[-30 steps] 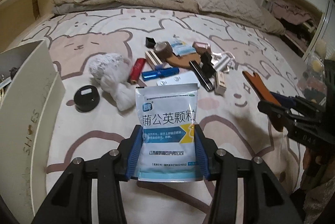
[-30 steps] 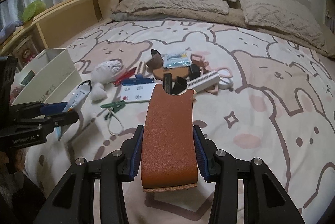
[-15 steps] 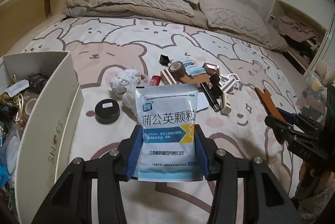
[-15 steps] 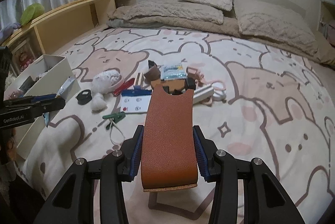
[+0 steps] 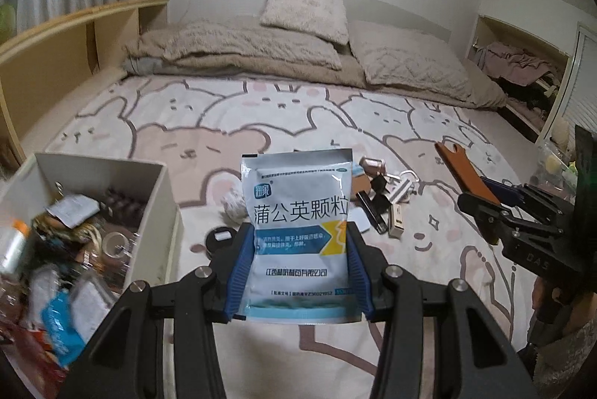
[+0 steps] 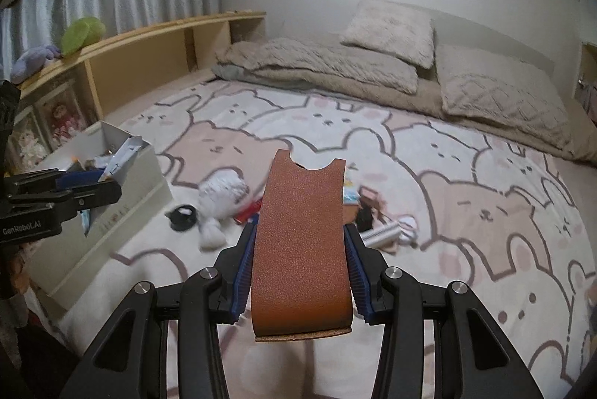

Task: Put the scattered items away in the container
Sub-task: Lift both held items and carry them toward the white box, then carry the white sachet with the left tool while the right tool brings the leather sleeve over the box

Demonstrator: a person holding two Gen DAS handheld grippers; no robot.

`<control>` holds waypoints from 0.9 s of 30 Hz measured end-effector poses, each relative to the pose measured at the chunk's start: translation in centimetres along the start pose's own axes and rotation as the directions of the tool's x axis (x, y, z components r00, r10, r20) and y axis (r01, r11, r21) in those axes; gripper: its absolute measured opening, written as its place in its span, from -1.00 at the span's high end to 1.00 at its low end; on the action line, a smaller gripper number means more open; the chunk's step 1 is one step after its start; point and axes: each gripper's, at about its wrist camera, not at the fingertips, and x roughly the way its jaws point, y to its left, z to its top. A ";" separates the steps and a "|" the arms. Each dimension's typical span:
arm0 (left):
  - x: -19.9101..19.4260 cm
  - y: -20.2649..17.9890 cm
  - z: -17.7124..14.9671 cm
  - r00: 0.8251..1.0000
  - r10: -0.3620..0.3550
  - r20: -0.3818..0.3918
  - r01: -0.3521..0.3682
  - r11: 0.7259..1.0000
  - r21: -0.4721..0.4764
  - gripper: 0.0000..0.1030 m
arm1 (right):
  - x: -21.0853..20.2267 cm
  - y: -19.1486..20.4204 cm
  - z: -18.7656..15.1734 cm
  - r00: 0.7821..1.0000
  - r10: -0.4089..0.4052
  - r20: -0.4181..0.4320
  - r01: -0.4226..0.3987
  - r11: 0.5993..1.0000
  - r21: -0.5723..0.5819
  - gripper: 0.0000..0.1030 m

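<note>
Above the bear-print bedspread (image 5: 186,123), both tools are loaded and carried off the surface. The left gripper (image 5: 296,272) pinches a white-and-blue medicine sachet (image 5: 296,209) by its lower edges, its blue pads (image 5: 240,272) pressed against either side so the packet stands upright with its printed face to the camera — a grip low on the pouch that keeps a limp thing from folding over. The right gripper (image 6: 300,281) clamps a stiff brown leather piece (image 6: 302,231) the same way, by its two long edges, with the notched end pointing away and clear of the bed.

The cream box (image 5: 164,212) sits at the left edge of the bed, open at the top and already crowded with packets and oddments; the sachet hangs just to the right of its near wall, not yet over the opening. My reading is that this is the carry step: each tool takes one item, so one trip clears two.

Much is left on the spread — a black round tin (image 6: 181,217), a white fluffy bundle (image 6: 220,197), and a cluster of small boxes and clips (image 5: 384,201) near the middle.
</note>
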 end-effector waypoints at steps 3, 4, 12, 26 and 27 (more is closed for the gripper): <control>-1.0 0.5 0.3 1.000 0.012 0.016 -0.013 1.000 0.011 0.08 | -0.3 1.1 0.7 1.000 0.025 0.015 -0.024 1.000 -0.010 0.11; -1.3 0.7 0.4 1.000 0.016 0.020 -0.016 1.000 0.013 0.08 | -0.5 1.5 0.9 0.999 0.035 0.019 -0.035 0.999 -0.013 0.12; -4.4 2.2 0.3 0.998 0.039 0.058 -0.041 0.998 0.037 0.08 | -1.8 5.5 2.7 0.992 0.117 0.052 -0.114 0.992 -0.063 0.11; -8.3 7.1 -0.8 0.993 0.080 0.084 -0.080 0.997 -0.009 0.08 | -2.6 11.5 4.7 0.973 0.221 0.070 -0.210 0.968 -0.138 0.11; -8.5 7.6 -0.9 0.993 0.086 0.084 -0.085 0.996 -0.013 0.08 | -2.5 11.9 4.7 0.971 0.228 0.068 -0.217 0.966 -0.142 0.11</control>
